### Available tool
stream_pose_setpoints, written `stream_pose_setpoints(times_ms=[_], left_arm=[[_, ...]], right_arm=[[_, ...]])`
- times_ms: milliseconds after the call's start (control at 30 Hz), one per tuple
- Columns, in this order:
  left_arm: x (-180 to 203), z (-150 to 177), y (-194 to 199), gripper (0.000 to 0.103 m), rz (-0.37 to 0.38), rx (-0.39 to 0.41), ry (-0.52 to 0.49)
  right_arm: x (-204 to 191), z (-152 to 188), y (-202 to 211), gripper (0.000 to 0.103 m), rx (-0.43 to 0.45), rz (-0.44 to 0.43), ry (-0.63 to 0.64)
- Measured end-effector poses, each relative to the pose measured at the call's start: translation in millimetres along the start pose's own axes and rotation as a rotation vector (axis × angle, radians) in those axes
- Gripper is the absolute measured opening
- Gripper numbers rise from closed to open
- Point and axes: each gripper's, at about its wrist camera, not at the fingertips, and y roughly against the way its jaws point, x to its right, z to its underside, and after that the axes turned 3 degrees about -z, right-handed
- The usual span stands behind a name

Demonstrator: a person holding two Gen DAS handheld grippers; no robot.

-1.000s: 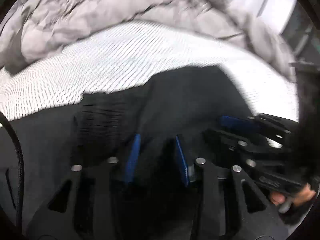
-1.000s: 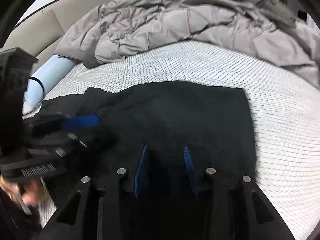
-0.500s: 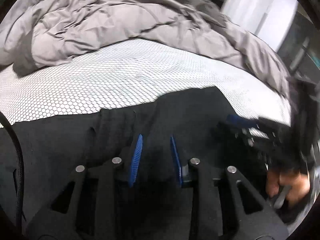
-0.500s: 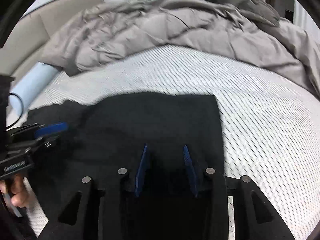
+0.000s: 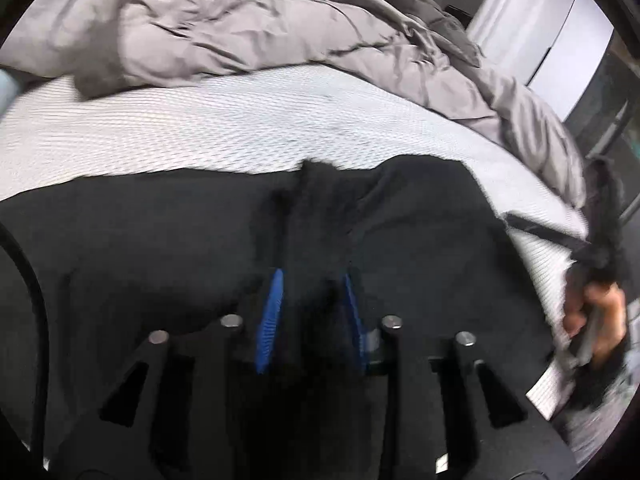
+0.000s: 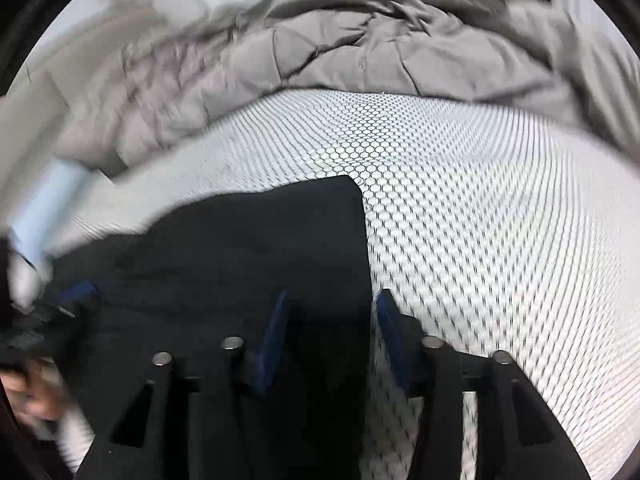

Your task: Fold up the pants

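Black pants (image 5: pixel 168 240) lie spread on the white honeycomb-patterned mattress (image 5: pixel 200 128). In the left wrist view my left gripper (image 5: pixel 312 280) is over the pants, its blue pads apart with a bunched ridge of black cloth between them. In the right wrist view my right gripper (image 6: pixel 330 304) is open at the right edge of the pants (image 6: pixel 260 248), its left pad over cloth and its right pad over bare mattress (image 6: pixel 480 208). The right gripper and the hand holding it (image 5: pixel 596 312) show blurred at the right edge of the left wrist view.
A rumpled grey duvet (image 5: pixel 240 20) is piled along the far side of the bed, also in the right wrist view (image 6: pixel 360 40). A pale blue roll (image 6: pixel 44 208) lies at the left. White cupboard doors (image 5: pixel 552 32) stand at the far right.
Both grippers have drawn back toward the near edge of the pants. The right gripper moved right and now straddles the cloth's right edge, with its pads wider apart.
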Motion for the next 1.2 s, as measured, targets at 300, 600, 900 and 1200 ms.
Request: stream_pose_setpoints(times_ms=[300, 600, 900, 1200], left_arm=[[-19.4, 23.3, 1.7, 0.032, 0.052, -0.046, 0.042], [23.1, 35.7, -4.1, 0.032, 0.046, -0.097, -0.095], [19.8, 47.2, 25.6, 0.033, -0.019, -0.042, -0.060], [-130.1, 107.0, 123.7, 0.085, -0.091, 0.205, 0.561]], right_arm=[[45.4, 36.5, -6.6, 0.061, -0.058, -0.344, -0.188], [32.9, 23.7, 12.5, 0.010, -0.005, -0.298, -0.082], [46.0, 20.6, 41.9, 0.033, 0.102, -0.091, -0.072], [40.1, 17.7, 75.4, 0.078, 0.222, -0.247, -0.097]])
